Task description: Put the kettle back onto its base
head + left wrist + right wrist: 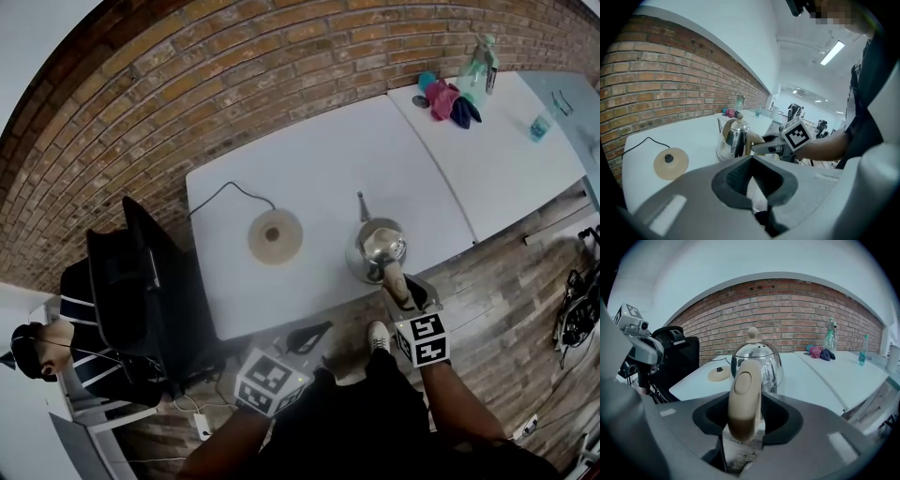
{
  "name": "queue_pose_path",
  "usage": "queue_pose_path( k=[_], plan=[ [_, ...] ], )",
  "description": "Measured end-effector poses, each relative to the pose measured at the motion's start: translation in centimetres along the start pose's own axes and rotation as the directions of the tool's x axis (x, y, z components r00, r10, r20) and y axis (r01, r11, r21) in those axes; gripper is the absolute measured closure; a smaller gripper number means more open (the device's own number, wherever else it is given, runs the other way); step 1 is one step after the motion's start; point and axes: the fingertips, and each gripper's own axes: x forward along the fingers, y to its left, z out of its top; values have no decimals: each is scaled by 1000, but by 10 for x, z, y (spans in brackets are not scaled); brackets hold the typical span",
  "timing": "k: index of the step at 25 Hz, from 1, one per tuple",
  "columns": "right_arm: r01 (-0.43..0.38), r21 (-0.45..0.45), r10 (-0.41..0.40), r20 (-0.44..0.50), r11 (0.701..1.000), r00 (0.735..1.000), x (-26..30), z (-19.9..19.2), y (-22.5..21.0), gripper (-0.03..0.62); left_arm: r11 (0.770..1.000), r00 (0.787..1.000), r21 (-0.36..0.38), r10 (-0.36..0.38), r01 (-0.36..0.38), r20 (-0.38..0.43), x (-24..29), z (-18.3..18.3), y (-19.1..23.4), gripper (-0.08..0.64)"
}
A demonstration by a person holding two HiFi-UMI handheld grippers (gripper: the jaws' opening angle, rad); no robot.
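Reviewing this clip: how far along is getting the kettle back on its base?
Done: nothing so far; the kettle stands on the white table beside its base, not on it. In hand: the right gripper has open jaws either side of the kettle's handle, not clamped. Left: grip, lift, set it on the base. The left gripper is empty.

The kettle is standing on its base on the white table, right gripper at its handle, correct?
No: the kettle stands on the white table beside its base, not on it, as the head view shows. The right gripper is at its handle.
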Motion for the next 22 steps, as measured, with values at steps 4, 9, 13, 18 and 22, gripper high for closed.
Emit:
queue_pose_path(
  k=[4, 9, 13, 18, 22],
  plan=[
    [3, 3, -3, -11, 1000, 1000, 5, -5, 2, 400, 1000, 1000, -11, 8, -8, 5, -3, -3, 2, 558],
    [22, 5, -22, 1, 1000, 1000, 7, -8, -1, 408, 1000, 999, -8, 23, -23, 30, -10, 1, 1, 558],
    [42, -12, -42, 1, 999, 999, 4, -5, -8, 460, 999, 998, -12, 38, -38, 46, -17, 3, 1, 558],
    [53, -5, -53, 62, 999, 997, 1, 9, -13, 463, 998, 996, -16, 59, -58, 67, -27, 3, 3, 558],
    [73, -19, -71, 92, 997, 993, 0, 18, -14, 465, 997, 994, -22, 76, -75, 82, -34, 3, 3, 558]
  ],
)
